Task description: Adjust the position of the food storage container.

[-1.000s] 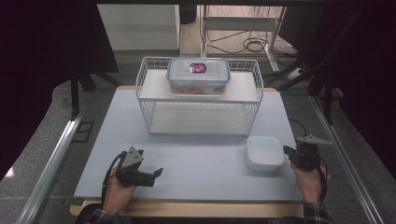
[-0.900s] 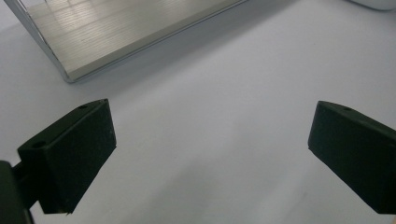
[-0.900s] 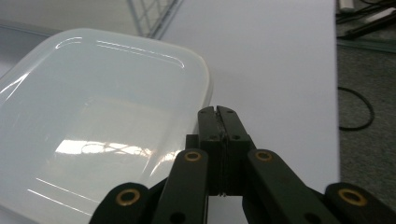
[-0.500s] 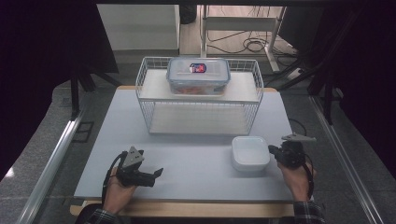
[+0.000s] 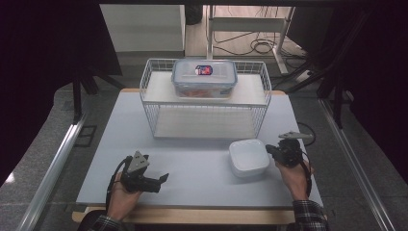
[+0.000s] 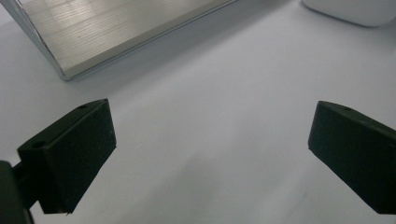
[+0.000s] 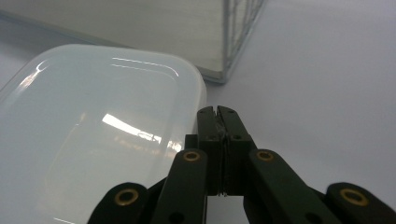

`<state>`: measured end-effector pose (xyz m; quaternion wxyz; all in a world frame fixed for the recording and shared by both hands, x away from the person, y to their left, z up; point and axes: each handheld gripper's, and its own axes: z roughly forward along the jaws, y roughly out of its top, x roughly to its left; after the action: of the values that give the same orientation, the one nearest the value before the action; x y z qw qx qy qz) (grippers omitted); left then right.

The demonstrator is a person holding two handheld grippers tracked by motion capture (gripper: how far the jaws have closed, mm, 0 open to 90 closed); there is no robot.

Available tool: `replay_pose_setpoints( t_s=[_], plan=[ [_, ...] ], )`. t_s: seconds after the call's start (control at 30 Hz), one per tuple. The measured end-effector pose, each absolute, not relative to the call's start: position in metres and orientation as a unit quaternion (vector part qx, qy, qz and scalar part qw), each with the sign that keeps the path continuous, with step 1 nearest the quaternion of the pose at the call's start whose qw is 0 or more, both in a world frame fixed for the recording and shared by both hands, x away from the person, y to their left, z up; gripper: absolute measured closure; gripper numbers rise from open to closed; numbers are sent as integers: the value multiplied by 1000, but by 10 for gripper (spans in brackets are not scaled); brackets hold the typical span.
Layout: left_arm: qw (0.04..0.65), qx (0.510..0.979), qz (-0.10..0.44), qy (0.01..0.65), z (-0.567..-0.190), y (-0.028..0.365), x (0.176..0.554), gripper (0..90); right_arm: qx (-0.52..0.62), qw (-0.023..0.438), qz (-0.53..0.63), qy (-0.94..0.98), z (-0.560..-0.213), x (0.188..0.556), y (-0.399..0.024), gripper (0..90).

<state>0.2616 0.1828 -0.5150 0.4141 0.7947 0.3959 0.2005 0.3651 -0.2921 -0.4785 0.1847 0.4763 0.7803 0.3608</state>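
A white lidded container point(image 5: 248, 157) lies on the table in front of the wire rack's right end. My right gripper point(image 5: 269, 150) is shut, its jaws pressed flat together, with the tips against the container's right edge. In the right gripper view the shut tips point(image 7: 218, 112) meet the rounded side of the container point(image 7: 93, 140). My left gripper point(image 5: 163, 179) rests low at the front left, open, pointing right. Its wide-apart jaws point(image 6: 210, 121) hold nothing, and the container's corner point(image 6: 355, 9) lies far ahead.
A white wire rack point(image 5: 149, 115) stands at the back middle of the pale table point(image 5: 192, 163). On its top shelf sits a clear box with a blue-rimmed lid point(image 5: 204, 78). The rack's lower board point(image 6: 116, 28) lies ahead of the left gripper. Bare table lies between the hands.
My right gripper has moved left and toward the rack, and the white container has slid left along with it. The left gripper has stayed put.
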Motion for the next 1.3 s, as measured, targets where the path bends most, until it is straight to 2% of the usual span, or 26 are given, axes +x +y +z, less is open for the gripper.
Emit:
replay_pose_setpoints(
  t_s=[0.6, 1.3],
  plan=[
    [414, 796, 198, 395, -515, 183, 261, 7, 416, 125, 357, 827, -485, 341, -229, 877],
    [416, 797, 188, 395, -515, 183, 262, 8, 360, 77, 363, 856, -490, 316, -188, 871]
  ],
)
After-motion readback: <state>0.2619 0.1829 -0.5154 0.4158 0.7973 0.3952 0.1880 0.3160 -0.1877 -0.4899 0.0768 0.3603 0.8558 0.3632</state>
